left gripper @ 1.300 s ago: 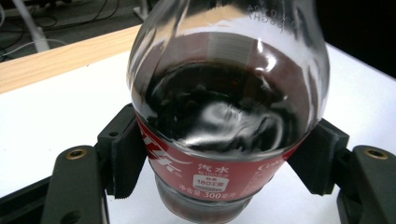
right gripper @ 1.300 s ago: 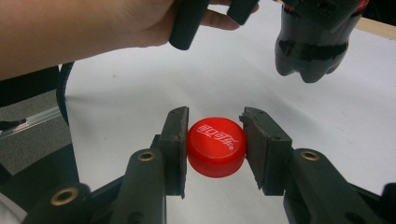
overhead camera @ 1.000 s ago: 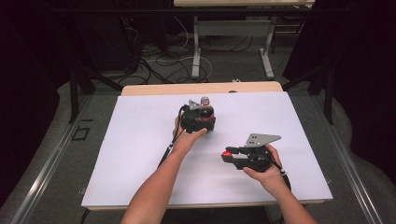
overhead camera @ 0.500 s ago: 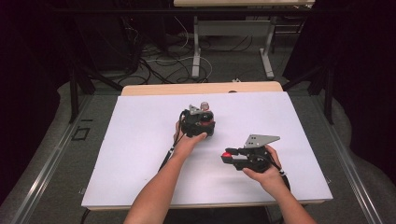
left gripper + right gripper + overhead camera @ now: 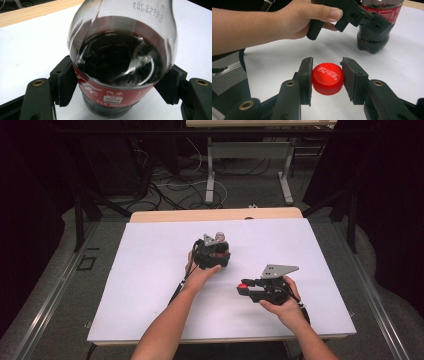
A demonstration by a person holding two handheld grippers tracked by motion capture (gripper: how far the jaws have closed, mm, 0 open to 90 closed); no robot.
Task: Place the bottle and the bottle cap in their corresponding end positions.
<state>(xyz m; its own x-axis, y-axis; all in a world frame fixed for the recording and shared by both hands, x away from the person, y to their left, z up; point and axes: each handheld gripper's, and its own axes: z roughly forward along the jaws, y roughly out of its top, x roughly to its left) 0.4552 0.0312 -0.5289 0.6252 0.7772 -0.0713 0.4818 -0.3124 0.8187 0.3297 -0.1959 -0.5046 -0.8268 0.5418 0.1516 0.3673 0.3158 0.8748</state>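
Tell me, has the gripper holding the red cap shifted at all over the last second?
No. The right gripper, shut on the red cap, sits at the same spot relative to the white table's near edge as before.

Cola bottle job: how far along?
Done: the red cap is off the cola bottle. In hand: the left gripper clamps the bottle at its label, upright on the white table; the right gripper pinches the cap, off to the side of the bottle. Left: probably setting the cap down or screwing it back on.
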